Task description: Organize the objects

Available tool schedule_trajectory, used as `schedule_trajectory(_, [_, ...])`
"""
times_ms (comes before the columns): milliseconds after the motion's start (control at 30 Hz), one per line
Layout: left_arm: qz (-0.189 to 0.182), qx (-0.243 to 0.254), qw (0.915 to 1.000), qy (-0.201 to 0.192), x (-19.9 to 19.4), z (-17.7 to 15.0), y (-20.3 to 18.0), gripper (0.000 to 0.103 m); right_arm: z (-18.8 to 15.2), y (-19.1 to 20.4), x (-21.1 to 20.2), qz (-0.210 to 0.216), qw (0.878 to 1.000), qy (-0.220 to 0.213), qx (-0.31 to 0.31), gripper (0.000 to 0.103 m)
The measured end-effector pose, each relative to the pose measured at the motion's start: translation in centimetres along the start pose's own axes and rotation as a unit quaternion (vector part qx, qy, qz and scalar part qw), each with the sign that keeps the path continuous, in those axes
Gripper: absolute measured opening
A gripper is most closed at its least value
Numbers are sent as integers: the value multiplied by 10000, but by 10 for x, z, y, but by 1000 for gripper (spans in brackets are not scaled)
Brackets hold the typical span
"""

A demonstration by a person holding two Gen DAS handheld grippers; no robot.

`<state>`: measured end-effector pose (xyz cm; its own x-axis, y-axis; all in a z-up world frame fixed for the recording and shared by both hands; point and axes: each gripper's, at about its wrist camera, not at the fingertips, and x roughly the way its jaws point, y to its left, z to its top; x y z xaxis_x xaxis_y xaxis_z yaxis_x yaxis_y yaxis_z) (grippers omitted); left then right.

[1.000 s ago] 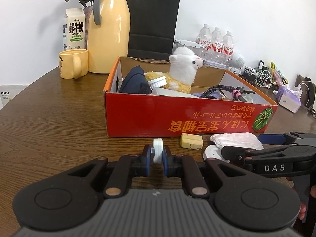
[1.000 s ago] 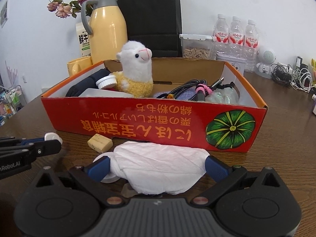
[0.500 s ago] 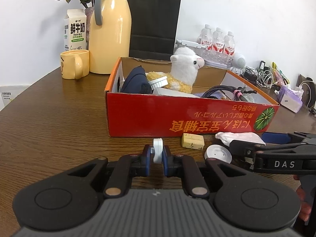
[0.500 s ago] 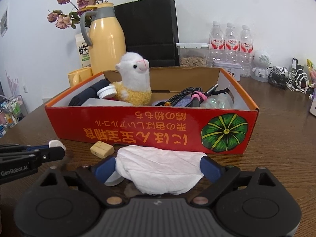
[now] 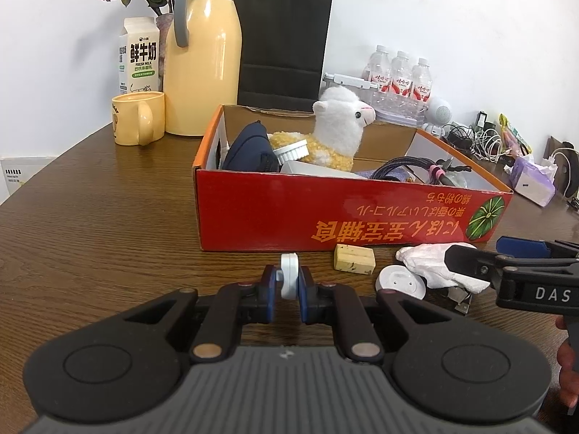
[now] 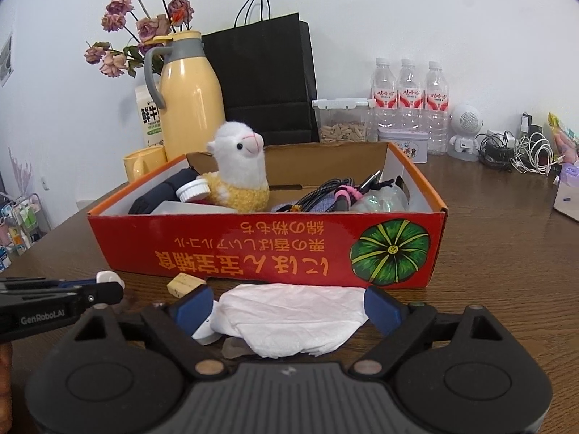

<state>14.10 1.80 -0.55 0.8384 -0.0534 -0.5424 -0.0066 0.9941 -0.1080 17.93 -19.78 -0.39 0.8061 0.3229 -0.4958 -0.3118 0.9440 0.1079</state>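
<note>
While the left gripper (image 5: 288, 291) is pinching a small white disc (image 5: 289, 275) above the worktop (image 5: 108, 238), the right gripper (image 6: 287, 305) is squeezing a crumpled white tissue (image 6: 289, 320) before the red box (image 6: 253, 246).

"FRESH MILK" on milk carton (image 5: 139, 58); "DAS", perhaps partial, on right hand-held gripper (image 5: 466, 258).
</note>
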Motion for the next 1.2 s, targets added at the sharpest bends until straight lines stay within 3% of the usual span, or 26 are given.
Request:
schedule_trajectory(167, [5, 10, 10000, -1, 0, 0, -1, 13, 0, -1, -3, 2, 10000, -24, 13, 91])
schedule_trajectory(267, [12, 21, 10000, 11, 0, 0, -2, 13, 1, 1, 4, -30, 9997, 207, -106, 103])
schedule_trajectory(433, [16, 23, 10000, 21, 1, 0, -2, 13, 4, 4, 30, 13, 9968, 755, -265, 103])
schedule_trajectory(567, [5, 23, 10000, 16, 0, 0, -2, 13, 5, 2, 35, -1, 9968, 783, -180, 103])
schedule_trajectory(967, [2, 22, 10000, -2, -1, 0, -3, 13, 4, -5, 15, 23, 9995, 319, 20, 83])
schedule_trajectory(1000, [4, 23, 10000, -1, -1, 0, -3, 13, 3, -6, 12, 29, 9996, 285, 34, 80])
schedule_trajectory(1067, [3, 21, 10000, -2, -1, 0, -3, 13, 3, -7, 9, 95, 9996, 272, 76, 58])
schedule_trajectory(1200, [8, 23, 10000, 2, -2, -1, -3, 13, 1, -8, 8, 79, 9995, 285, 111, 58])
